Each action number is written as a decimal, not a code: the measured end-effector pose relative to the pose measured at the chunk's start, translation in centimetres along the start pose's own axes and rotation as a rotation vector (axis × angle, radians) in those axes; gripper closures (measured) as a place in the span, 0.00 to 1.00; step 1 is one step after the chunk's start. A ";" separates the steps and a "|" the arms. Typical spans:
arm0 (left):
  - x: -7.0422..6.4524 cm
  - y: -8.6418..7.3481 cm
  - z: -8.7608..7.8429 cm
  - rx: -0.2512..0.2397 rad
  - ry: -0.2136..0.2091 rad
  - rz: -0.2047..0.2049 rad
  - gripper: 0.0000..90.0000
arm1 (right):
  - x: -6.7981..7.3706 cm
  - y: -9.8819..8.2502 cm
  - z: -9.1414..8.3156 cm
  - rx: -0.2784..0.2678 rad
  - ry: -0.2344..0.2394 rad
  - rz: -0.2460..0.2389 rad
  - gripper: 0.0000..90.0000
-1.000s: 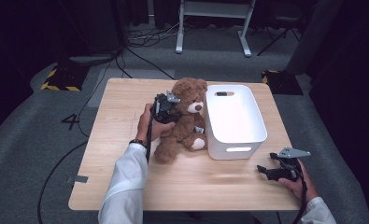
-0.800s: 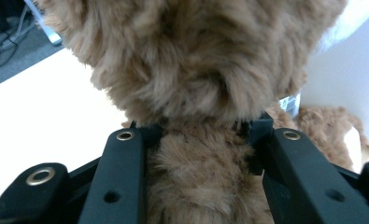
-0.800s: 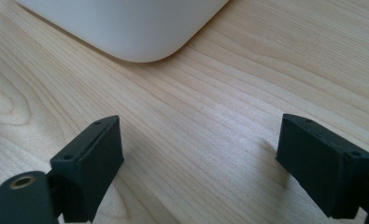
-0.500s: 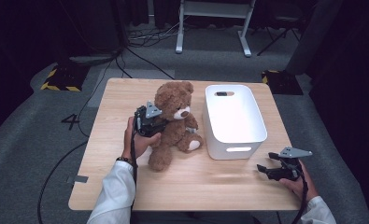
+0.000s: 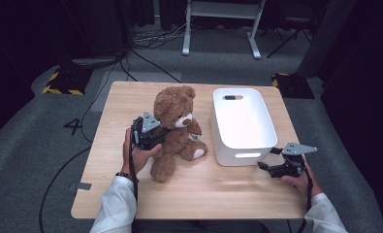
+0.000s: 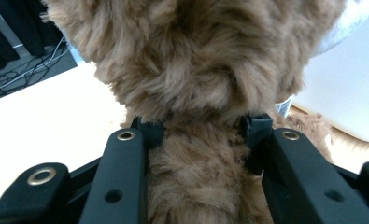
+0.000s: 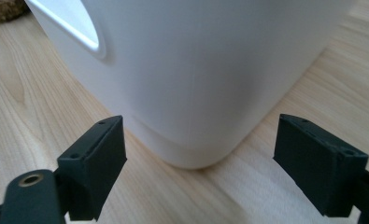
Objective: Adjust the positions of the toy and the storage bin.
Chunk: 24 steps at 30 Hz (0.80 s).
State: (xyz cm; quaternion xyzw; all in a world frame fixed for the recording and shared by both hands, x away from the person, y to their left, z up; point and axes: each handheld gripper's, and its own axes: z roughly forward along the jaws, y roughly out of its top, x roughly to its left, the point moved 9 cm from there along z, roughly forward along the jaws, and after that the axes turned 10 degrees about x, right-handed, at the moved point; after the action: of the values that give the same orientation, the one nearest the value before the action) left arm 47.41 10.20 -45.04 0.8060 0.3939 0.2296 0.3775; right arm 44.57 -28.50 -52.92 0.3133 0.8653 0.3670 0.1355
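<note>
On a wooden table point(image 5: 189, 194) in a dark, cabled room, the left gripper point(image 5: 152, 138) is clamping a teddy bear point(image 5: 174, 126); the right gripper point(image 5: 271, 167) is hovering wide-jawed beside a white bin point(image 5: 245, 121).

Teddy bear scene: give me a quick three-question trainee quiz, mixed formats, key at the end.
1. True or false: the left gripper has its fingers shut on the teddy bear.
2. Which corner of the white bin does the right gripper face? A) a near corner B) a far corner
3. What surface do the teddy bear and the white bin sit on?

Key
1. True: in the left gripper view the fingers press into the fur on both sides.
2. A: its fingers stand open, apart from the near corner.
3. The wooden table.
</note>
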 end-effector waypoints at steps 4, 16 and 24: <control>0.1 0.1 -0.3 -0.011 0.007 -0.009 0.70 | -0.1 1.1 0.9 0.013 -0.001 -0.077 0.12; 0.5 0.7 -0.3 -0.035 0.001 -0.017 0.70 | -0.2 2.0 2.9 0.019 0.035 -0.096 0.16; 0.4 0.6 -0.2 -0.017 0.007 0.004 0.71 | 1.0 3.3 4.5 0.024 0.009 -0.081 0.17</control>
State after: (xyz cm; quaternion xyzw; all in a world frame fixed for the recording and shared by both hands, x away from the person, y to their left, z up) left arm 47.77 10.37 -44.43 0.8027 0.3917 0.2366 0.3826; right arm 47.28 -23.64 -53.67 0.2782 0.8822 0.3521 0.1424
